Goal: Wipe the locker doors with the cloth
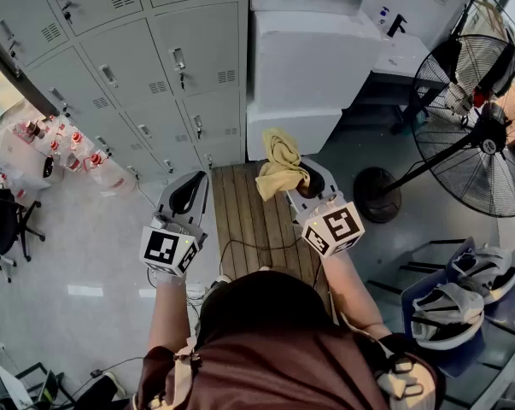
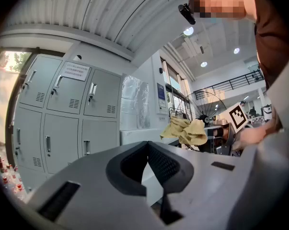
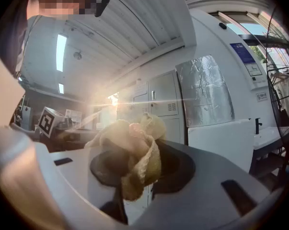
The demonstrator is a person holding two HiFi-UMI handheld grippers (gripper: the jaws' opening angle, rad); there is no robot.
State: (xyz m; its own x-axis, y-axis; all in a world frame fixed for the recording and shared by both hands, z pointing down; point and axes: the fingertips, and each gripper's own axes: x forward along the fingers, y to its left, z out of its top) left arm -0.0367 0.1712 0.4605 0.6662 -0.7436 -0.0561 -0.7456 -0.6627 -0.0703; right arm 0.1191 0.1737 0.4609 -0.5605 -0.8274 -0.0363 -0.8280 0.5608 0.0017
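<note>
You are pinching the yellow cloth in your right gripper. Its jaws are pressed onto a bunched fold, so most of the fabric is standing above the claw as a loose wad. Your left gripper is carrying nothing, and its jaws are pressed together.

You are standing on the wooden slatted platform. The grey locker doors are facing you at the far left, well apart from the cloth, and no fabric is touching a door yet. The cloth is hanging nearer the white cabinet than the lockers, so I judge that you are needing to carry the right gripper leftward and farther out first.

To wipe well, you are wanting the wad, not the hard jaw tips, to be meeting the metal. Be angling the claw so the fabric is leading, and be pressing lightly enough that it is not slipping out of the pinch. Be steering around the door handles and vent slots, where loose folds are likely to be snagging. The left gripper is best held low and clear, on the left.
</note>
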